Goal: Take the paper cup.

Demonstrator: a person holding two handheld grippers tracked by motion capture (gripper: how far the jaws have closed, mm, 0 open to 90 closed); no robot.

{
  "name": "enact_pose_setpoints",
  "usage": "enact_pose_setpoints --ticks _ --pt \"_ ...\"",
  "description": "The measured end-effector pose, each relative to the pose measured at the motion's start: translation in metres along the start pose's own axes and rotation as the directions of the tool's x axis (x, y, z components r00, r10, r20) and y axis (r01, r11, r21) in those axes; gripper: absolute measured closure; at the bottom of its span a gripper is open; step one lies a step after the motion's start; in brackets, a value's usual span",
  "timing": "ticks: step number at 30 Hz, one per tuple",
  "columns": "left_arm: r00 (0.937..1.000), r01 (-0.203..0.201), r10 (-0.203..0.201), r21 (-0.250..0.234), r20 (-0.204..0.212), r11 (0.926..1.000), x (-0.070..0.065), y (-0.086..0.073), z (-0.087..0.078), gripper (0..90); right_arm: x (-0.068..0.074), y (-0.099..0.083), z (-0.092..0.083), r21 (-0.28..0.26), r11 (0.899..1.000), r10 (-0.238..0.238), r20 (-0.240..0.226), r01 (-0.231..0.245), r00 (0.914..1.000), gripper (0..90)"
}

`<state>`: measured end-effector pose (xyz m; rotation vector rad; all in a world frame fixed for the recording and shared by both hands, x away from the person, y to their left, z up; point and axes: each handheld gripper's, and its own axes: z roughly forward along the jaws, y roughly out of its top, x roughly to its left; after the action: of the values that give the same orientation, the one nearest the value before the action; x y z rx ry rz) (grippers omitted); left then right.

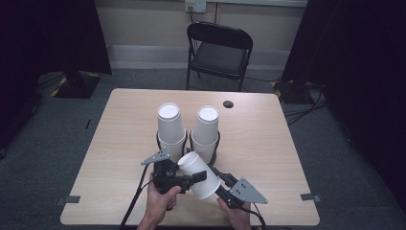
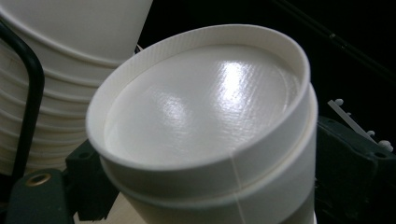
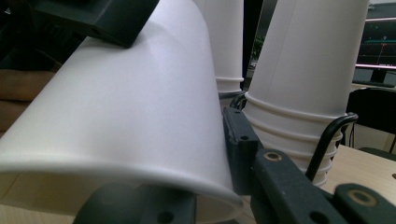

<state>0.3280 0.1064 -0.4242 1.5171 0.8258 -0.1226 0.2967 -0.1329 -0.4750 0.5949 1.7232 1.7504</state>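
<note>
Holding a white cup (image 1: 198, 175) between them, your two hands come in over the near edge of the counter (image 1: 119, 143), forearms angled toward each other. Your right gripper (image 1: 218, 181) is clamped across the cup's wide end, one jaw against its wall in the right gripper view. Your left gripper (image 1: 189, 178) sits at the cup's narrow base end; its jaws are partly apart, and I cannot tell whether they press. The cup lies tilted, base toward the far left, just in front of two cup stacks (image 1: 171, 129) in black wire holders. Bare counter lies open left, right and toward the far edge.
</note>
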Motion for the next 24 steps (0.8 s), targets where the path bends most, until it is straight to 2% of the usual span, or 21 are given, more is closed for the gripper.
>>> enact_pose_setpoints --ticks 2,6,10,11,12,16,19,23,24 --pt "1.0000 0.000 0.000 -0.003 0.000 1.0000 0.002 0.000 0.000 10.7 0.000 0.001 0.001 0.015 1.000 0.016 0.003 -0.016 0.9999 82.9" --pt "0.9998 0.015 -0.015 -0.008 0.014 0.9999 0.006 -0.002 -0.003 9.2 0.000 0.001 0.001 0.012 1.000 0.011 0.002 -0.011 0.9999 84.1" --pt "0.9998 0.011 -0.011 -0.018 0.018 0.9998 0.009 -0.002 -0.008 6.9 0.000 0.002 0.000 0.005 1.000 0.019 0.004 -0.019 0.9998 85.3" --pt "0.9999 0.010 -0.010 -0.023 0.011 0.9997 0.009 -0.001 -0.010 6.0 -0.001 0.002 0.000 0.003 1.000 0.018 0.009 -0.018 0.9998 86.2" --pt "0.9999 0.000 0.000 -0.035 -0.015 0.9994 0.009 0.000 -0.013 5.7 -0.002 0.001 0.000 0.004 1.000 0.020 0.015 -0.020 0.9997 86.3" --pt "0.9995 -0.011 0.010 -0.042 -0.031 0.9991 0.014 0.006 -0.018 5.6 -0.007 0.002 -0.005 -0.001 0.999 0.036 0.037 -0.036 0.9987 86.3" --pt "0.9965 -0.046 0.043 -0.039 -0.071 0.9982 0.012 0.009 -0.021 4.8 -0.008 0.003 -0.006 0.012 0.999 0.033 0.043 -0.034 0.9985 86.4" --pt "0.9931 -0.080 0.075 -0.044 -0.090 0.9958 0.013 0.007 -0.026 8.8 -0.009 0.002 -0.007 0.033 0.998 0.044 0.039 -0.046 0.9983 86.4" --pt "0.9902 -0.098 0.094 -0.039 -0.103 0.9944 0.013 0.006 -0.027 9.9 -0.009 0.002 -0.007 0.041 0.998 0.046 0.040 -0.047 0.9982 86.4"
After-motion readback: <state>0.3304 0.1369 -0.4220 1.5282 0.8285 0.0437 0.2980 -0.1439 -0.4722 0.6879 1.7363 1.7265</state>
